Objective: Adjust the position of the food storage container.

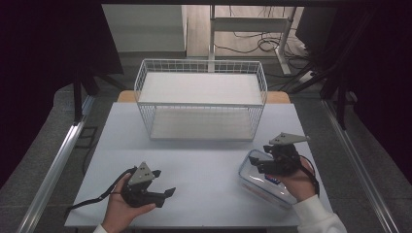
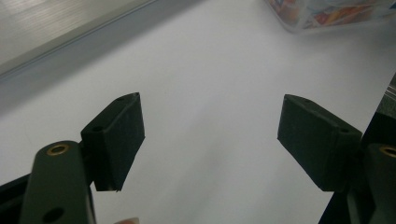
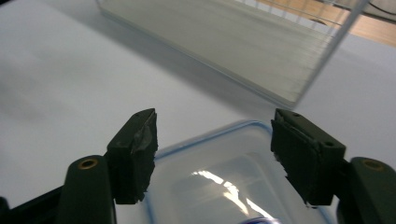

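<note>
A clear plastic box with a blue-rimmed lid (image 1: 260,187) lies on the white table at the right; in the left gripper view its corner (image 2: 327,11) shows coloured contents. My right gripper (image 1: 265,156) hovers over the box's far end, held by a hand in a white sleeve. In the right gripper view its jaws (image 3: 215,149) stand apart above the lid (image 3: 224,182) and do not press on it. My left gripper (image 1: 164,183) rests low at the front left, open, with only bare table between its pads (image 2: 210,135).
A white wire two-shelf rack (image 1: 201,97) stands at the back middle of the table (image 1: 194,155), its lower shelf (image 3: 224,42) just beyond the box. Metal rails run along both sides of the table. Cables and a desk frame lie behind.
</note>
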Available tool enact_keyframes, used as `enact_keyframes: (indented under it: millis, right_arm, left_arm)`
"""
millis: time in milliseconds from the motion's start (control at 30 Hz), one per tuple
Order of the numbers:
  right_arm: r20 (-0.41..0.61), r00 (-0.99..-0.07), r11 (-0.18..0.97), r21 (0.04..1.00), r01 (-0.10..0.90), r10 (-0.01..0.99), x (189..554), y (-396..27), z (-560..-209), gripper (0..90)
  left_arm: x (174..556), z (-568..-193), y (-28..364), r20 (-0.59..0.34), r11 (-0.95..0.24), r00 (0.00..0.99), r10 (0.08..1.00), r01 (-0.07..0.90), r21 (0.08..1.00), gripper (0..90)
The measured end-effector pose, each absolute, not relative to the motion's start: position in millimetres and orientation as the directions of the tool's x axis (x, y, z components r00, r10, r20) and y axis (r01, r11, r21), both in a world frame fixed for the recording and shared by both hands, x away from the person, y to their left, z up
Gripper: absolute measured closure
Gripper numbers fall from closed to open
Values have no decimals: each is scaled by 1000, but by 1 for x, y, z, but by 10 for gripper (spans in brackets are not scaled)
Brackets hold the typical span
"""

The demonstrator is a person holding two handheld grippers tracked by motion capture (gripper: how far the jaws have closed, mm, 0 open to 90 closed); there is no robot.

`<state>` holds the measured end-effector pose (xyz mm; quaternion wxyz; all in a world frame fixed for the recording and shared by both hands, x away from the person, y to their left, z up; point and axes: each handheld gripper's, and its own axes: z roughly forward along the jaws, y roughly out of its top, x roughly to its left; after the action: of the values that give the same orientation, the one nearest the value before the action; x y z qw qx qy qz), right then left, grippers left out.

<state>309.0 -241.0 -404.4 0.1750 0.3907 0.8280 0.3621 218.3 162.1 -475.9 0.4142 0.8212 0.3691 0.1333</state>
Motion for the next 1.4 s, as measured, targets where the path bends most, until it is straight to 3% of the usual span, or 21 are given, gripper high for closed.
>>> enact_keyframes:
  millis: [467,567,633,867,1400]
  right_arm:
    - [-13,-560,425,666,613,828,358,-272,-424,475]
    - [-33,-560,447,641,624,828,369,-272,-428,545]
    - [-25,-568,456,625,633,823,379,-272,-431,667]
    - [-47,-594,523,533,665,803,397,-271,-451,884]
    - [-26,-703,619,498,608,711,388,-242,-456,890]
  left_arm:
    - [220,-478,161,-78,-399,690,720,502,767,227]
    - [220,-478,161,-74,-404,692,718,502,765,227]
    - [221,-479,160,-71,-412,693,718,505,759,230]
    - [220,-478,161,-73,-406,689,721,505,762,230]
    - [220,-478,160,-78,-405,691,719,507,761,234]
